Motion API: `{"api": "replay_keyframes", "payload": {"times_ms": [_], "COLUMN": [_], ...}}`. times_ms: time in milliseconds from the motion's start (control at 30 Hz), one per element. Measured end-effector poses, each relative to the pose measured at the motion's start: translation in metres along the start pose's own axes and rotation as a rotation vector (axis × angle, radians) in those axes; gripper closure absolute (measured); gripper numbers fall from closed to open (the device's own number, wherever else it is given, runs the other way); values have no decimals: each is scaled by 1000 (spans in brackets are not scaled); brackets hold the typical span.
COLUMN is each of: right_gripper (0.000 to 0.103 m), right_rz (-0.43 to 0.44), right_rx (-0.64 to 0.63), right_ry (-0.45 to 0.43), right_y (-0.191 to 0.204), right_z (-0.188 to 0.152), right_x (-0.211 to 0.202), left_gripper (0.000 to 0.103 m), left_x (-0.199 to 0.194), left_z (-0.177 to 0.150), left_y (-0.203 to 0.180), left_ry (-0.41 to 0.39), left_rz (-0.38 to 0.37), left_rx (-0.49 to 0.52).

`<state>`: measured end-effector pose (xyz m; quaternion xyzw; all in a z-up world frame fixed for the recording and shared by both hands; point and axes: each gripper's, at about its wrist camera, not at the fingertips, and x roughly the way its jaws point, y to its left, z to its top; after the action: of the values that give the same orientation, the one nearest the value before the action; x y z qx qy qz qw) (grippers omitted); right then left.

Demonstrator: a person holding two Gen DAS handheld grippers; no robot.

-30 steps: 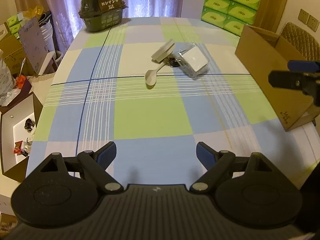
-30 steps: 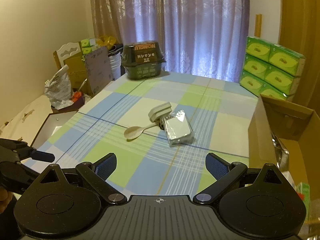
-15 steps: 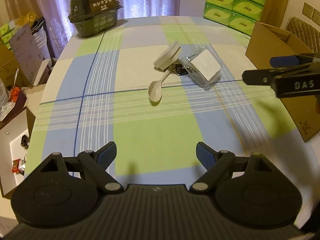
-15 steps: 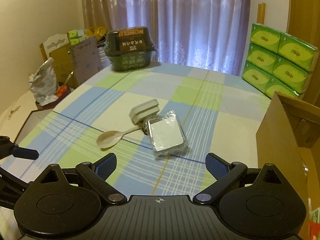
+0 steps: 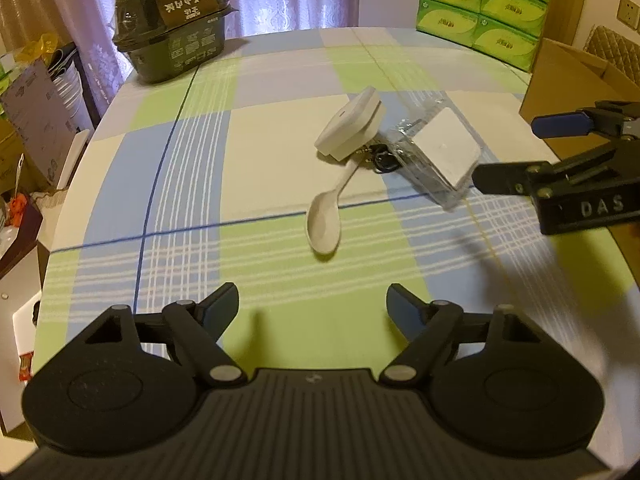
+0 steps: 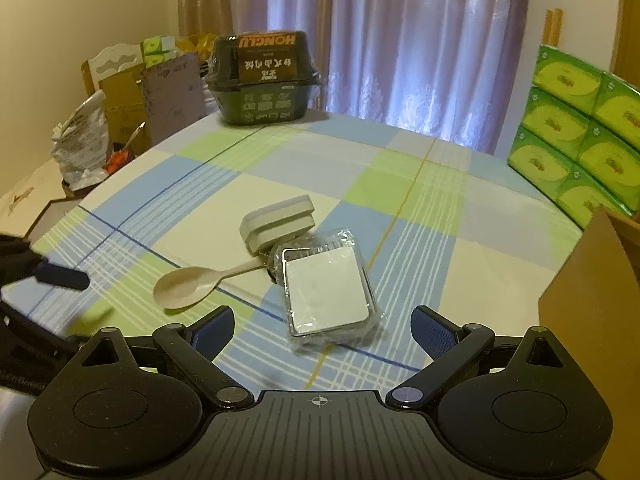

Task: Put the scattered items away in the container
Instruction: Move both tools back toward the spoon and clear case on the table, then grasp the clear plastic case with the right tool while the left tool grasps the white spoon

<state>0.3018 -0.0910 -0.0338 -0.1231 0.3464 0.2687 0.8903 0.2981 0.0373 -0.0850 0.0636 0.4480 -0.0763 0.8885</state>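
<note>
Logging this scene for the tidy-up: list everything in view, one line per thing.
spoon: 1, cream, table centre
flat case: 1, white, propped over spoon handle
wrapped box: 1, white in clear plastic, beside case
dark small item: 1, black, under case, unclear
cardboard box: 1, brown, right edge
food tub: 1, dark green, far left corner
tissue packs: stacked, green, far right
tablecloth: 1, checked blue-green-cream
left tongs: open
right tongs: open

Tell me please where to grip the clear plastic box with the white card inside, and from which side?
Grip the clear plastic box across its two long side walls, coming down from above with the right gripper. It lies flat, and its near sides are free; the white case crowds its far end.
</note>
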Motion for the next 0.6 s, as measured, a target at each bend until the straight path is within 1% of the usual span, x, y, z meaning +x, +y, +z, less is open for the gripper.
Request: {"api": "replay_keyframes", "payload": {"times_ms": [67, 133, 167, 200, 400, 467, 600], "right_gripper": [3, 3, 3, 3, 3, 3, 3], "right_rz": [2, 12, 17, 21, 33, 34, 42], "right_rx": [-12, -12, -13, -17, -40, -43, -55], "right_ry": [7, 15, 17, 18, 23, 23, 25], "right_y": [0, -1, -2, -3, -5, -5, -6], "right_z": [0, 1, 1, 1, 3, 4, 5], "right_x": [6, 10, 12, 14, 30, 34, 43], "left_gripper": [32, 32, 36, 38, 38, 40, 42], "left_x": [9, 16, 18, 22, 42, 49, 60], "left_z": [6, 12, 14, 17, 25, 25, 28], "left_y": [2, 5, 7, 7, 6, 5, 7], "left_ry": [1, 2, 1, 0, 2, 9, 8], "left_rz": [5, 1, -3, -6, -21, -23, -40], "left_rx": [8, 5, 3, 1, 35, 47, 39]}}
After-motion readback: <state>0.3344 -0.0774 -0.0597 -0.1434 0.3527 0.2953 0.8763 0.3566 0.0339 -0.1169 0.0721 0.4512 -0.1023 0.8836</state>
